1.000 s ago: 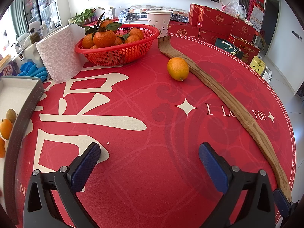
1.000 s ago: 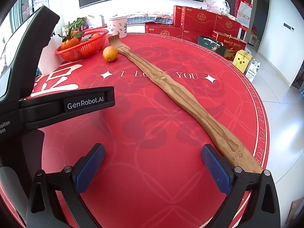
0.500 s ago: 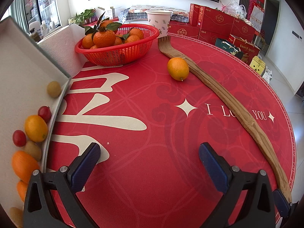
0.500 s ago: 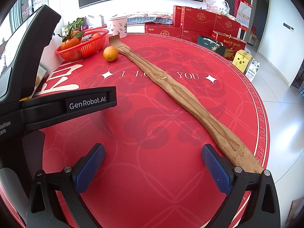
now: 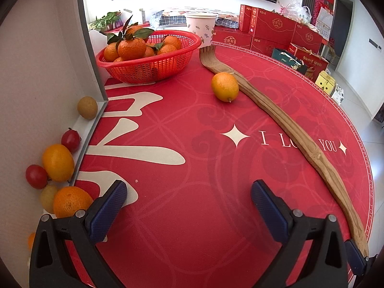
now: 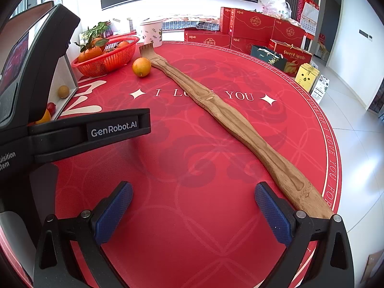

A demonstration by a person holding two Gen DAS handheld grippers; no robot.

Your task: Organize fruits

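Both two-finger grippers hovered above the round red table mat (image 5: 182, 129) with cream lettering. The left gripper (image 5: 189, 206), black with blue textured pads, had its jaws spread wide and held nothing. The right gripper (image 6: 192, 206), of the same build, likewise stood wide apart and empty.

A loose yellow-orange citrus fruit (image 5: 225, 86) lay on the mat, touching the near side of the long carved wooden back scratcher (image 5: 283, 124), which ran diagonally across the mat from its far edge to its near right edge. The red plastic mesh basket (image 5: 153, 68) of leafy mandarins sat on the mat's far left part, just left of the scratcher's comb-shaped head. A white paper cup (image 5: 200, 25) with a sprig print stood beyond the basket.

At the mat's left edge a white tray (image 5: 43, 76) with a grey rim was tilted steeply upward. Small fruits rested against its lower rim: a tan round fruit (image 5: 87, 107), two red cherry tomatoes (image 5: 70, 140), a yellow-orange citrus (image 5: 58, 162), an orange mandarin (image 5: 70, 204) and a pale greenish fruit (image 5: 48, 198). Red gift boxes (image 5: 273, 31) were stacked beyond the mat's far right edge.
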